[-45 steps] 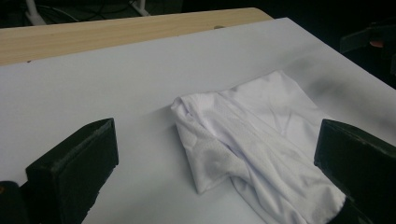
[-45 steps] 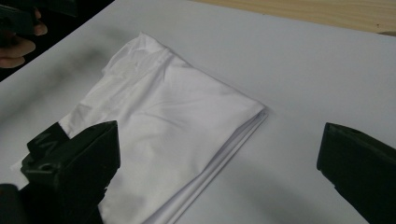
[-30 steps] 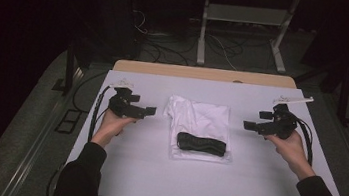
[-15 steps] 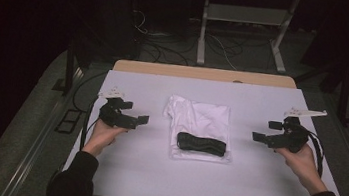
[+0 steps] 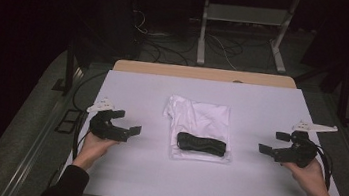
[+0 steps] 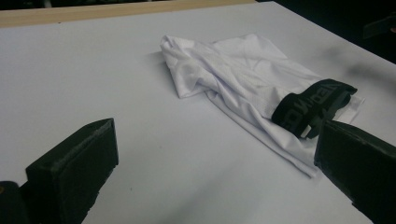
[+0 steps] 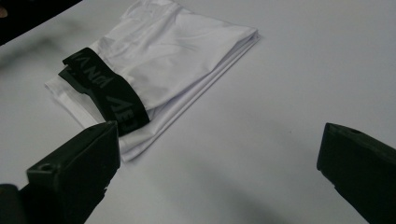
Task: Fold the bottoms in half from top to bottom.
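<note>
Your left gripper [image 5: 128,124] and right gripper [image 5: 271,142] both sit spread wide, well apart from the folded white underwear [image 5: 202,124] with its black waistband [image 5: 201,144], mid-table [image 5: 252,188] between them.

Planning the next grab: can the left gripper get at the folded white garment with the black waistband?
Probably yes: the left gripper is open, aimed at the folded white garment, with bare white table between them.
</note>
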